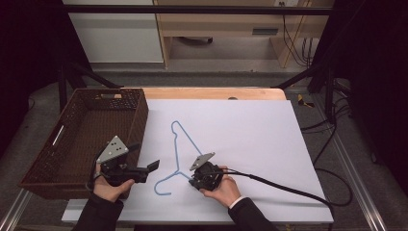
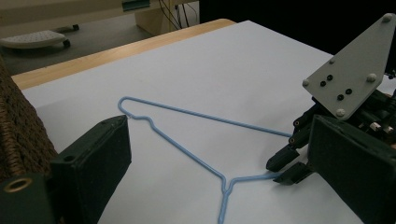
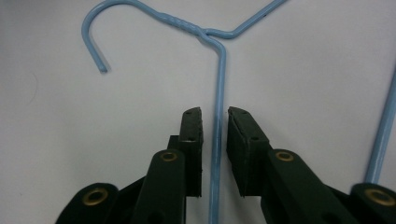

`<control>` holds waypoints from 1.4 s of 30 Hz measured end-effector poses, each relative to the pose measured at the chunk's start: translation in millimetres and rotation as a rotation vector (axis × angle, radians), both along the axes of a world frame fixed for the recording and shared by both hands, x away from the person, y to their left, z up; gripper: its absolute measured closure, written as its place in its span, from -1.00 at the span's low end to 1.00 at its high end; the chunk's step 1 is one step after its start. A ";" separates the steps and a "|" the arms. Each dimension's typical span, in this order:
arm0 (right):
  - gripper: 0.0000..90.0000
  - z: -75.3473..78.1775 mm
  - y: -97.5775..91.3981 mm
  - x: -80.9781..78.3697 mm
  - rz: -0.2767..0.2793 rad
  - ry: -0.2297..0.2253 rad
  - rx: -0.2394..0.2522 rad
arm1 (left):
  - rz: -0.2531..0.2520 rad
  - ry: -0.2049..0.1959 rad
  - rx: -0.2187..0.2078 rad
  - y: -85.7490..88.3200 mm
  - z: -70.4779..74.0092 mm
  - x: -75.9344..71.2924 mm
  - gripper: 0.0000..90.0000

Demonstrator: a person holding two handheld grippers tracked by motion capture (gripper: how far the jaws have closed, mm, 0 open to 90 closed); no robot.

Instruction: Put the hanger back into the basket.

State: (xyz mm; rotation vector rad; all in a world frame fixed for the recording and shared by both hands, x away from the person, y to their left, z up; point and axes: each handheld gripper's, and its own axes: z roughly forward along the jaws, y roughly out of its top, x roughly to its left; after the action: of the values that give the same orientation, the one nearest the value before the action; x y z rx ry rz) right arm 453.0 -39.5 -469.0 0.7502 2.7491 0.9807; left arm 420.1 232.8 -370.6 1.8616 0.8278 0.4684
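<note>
A: What sits largest here, and how much of it is cut off?

B: The bench [image 1: 250,144], a flat matt white sheet over a pale wooden top. Its near edge is partly covered by the person's dark sleeves. At its left stands the basket [image 1: 82,139], brown woven wicker, rectangular, with slot handles. Its inside is shadowed and hard to read.

A: And the wire piece?

B: The hanger [image 1: 185,144], thin light-blue wire, lies flat on the white sheet just right of the basket. Its hook curls toward the near edge, below a twisted neck. Part of one shoulder is hidden behind the right claw [image 1: 196,180].

A: How does that claw stand?

B: In the right gripper view its two black padded jaws sit on either side of the wire arm below the neck, nearly together. A thin gap shows on each side, so the pads do not yet press the wire. No earlier picture, so only that.

A: The other one?

B: The left claw [image 1: 153,166], held over the basket's near right corner, is spread wide, with nothing between its jaws. A grey three-cornered plate tops each gripper. No writing or label can be read anywhere.
</note>
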 end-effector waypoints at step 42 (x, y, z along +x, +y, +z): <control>0.95 30.5 -13.5 0.3 -0.010 0.040 0.068 | 0.007 -0.016 -0.010 7.1 5.5 -1.6 -0.86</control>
State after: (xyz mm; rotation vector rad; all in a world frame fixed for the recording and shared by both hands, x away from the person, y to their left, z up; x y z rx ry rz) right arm 453.3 -53.0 -438.5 0.8025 2.7553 1.0740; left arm 418.5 239.9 -365.1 1.8444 0.8250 0.4820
